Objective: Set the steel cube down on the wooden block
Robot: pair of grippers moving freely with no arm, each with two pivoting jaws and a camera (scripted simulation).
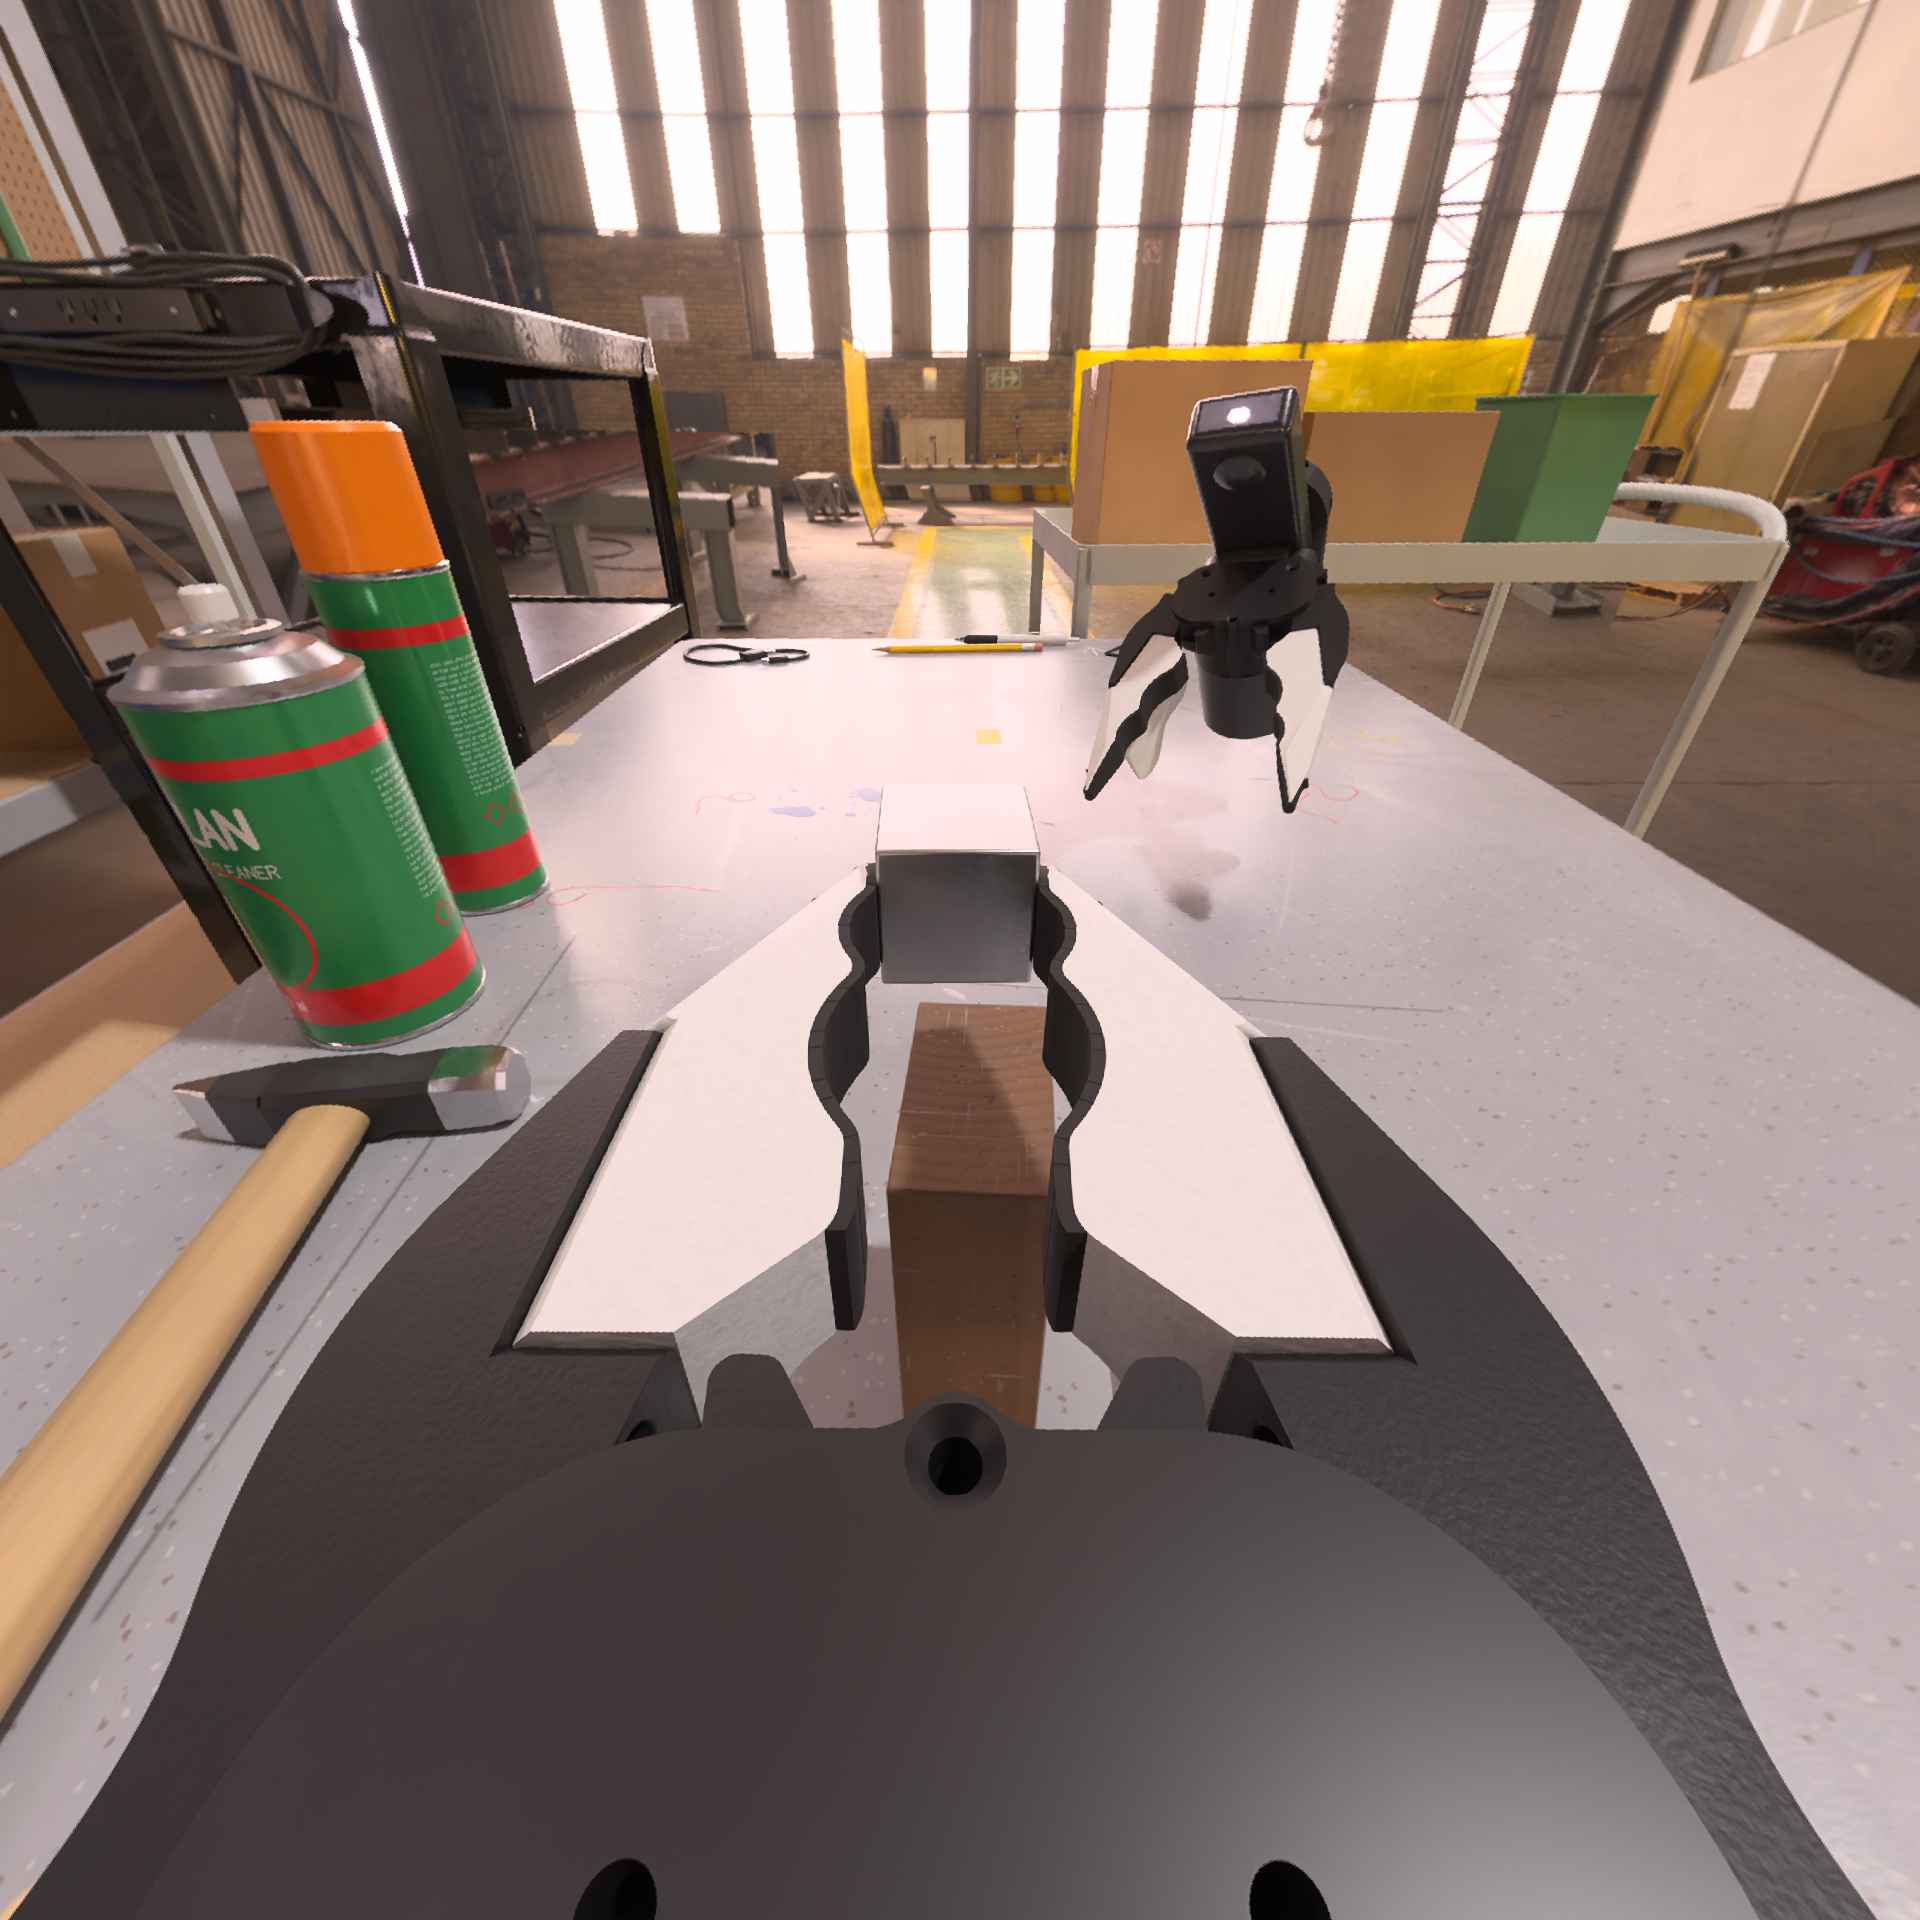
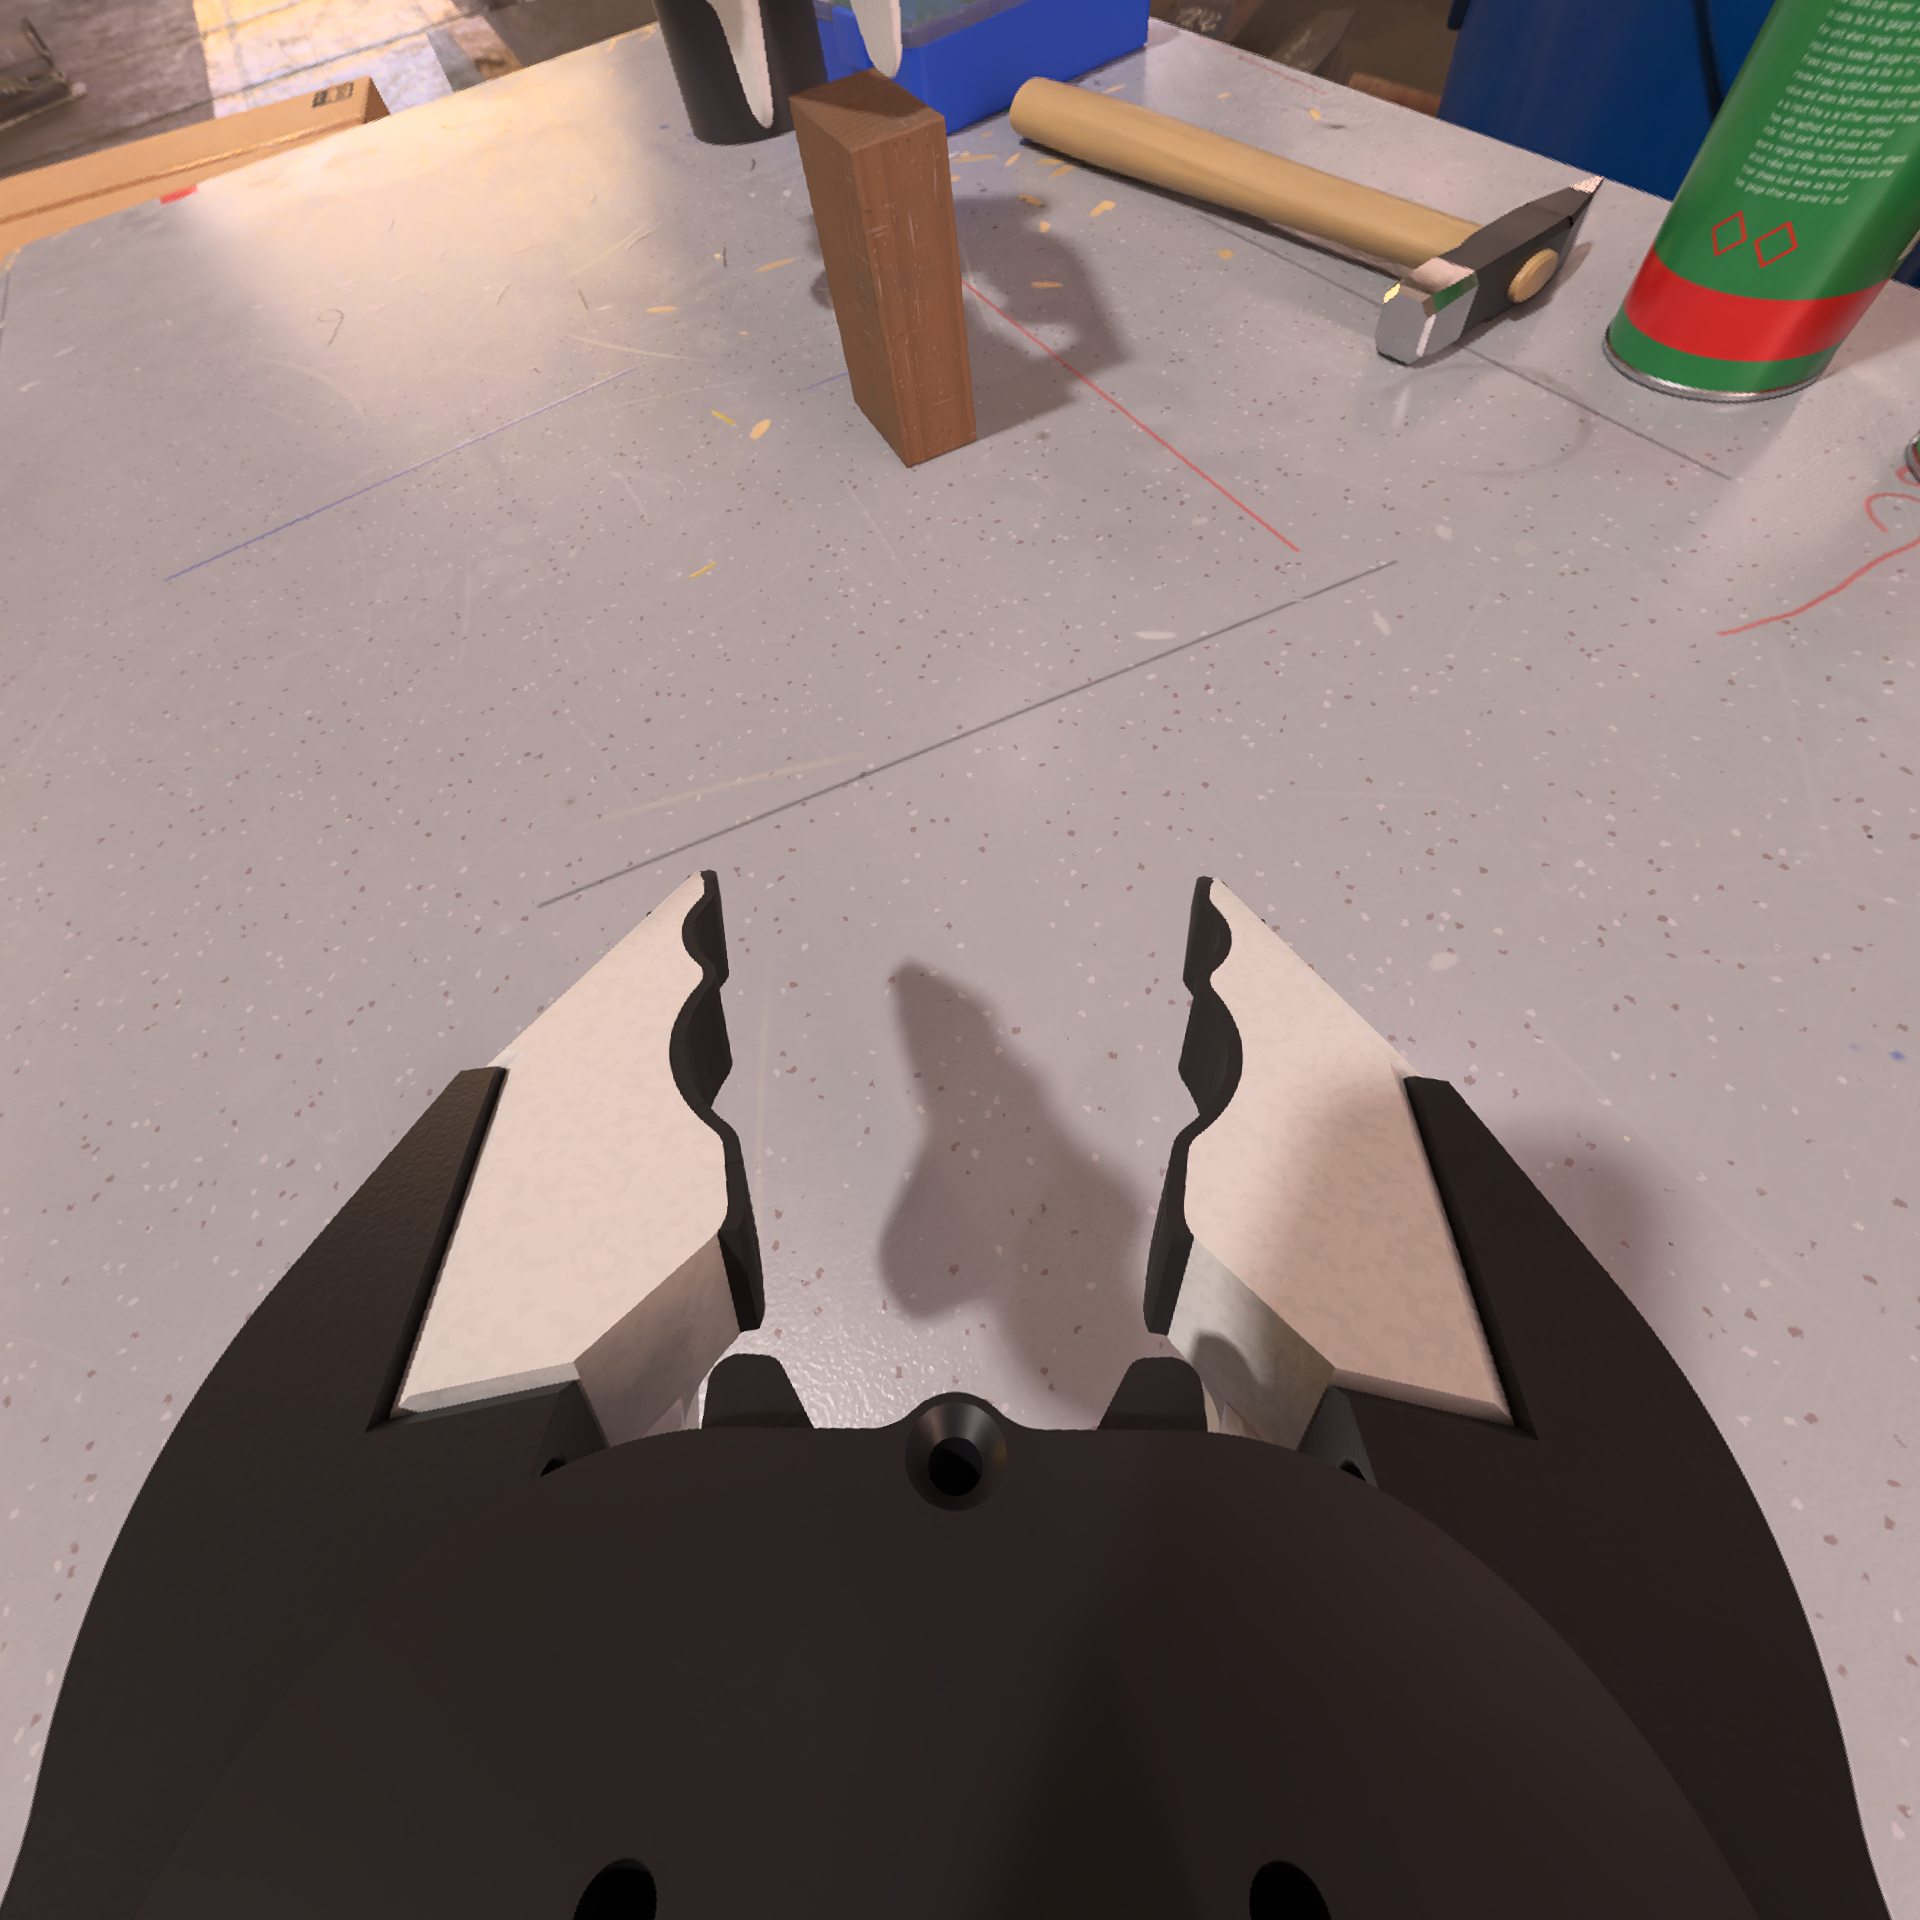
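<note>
My left gripper [image 1: 956, 878] is shut on the steel cube [image 1: 956, 920] at its fingertips and holds it in the air. The upright brown wooden block [image 1: 966, 1195] stands on the grey table [image 1: 1455, 1143] below and between my left fingers, nearer than the cube. In the right wrist view the block [image 2: 894, 260] stands at the top centre, with the left gripper's white fingertips [image 2: 753, 73] just above its top; the cube is out of that view. My right gripper [image 2: 951, 883] is open and empty over bare table, and it shows hovering at the far right of the left wrist view [image 1: 1190, 800].
Two green spray cans [image 1: 301, 852] [image 1: 405, 665] and a hammer [image 1: 353, 1101] lie left of the block. A black rack [image 1: 499, 468] stands behind the cans. A pencil [image 1: 956, 646] lies at the far table edge. A blue box [image 2: 987, 52] sits behind the block.
</note>
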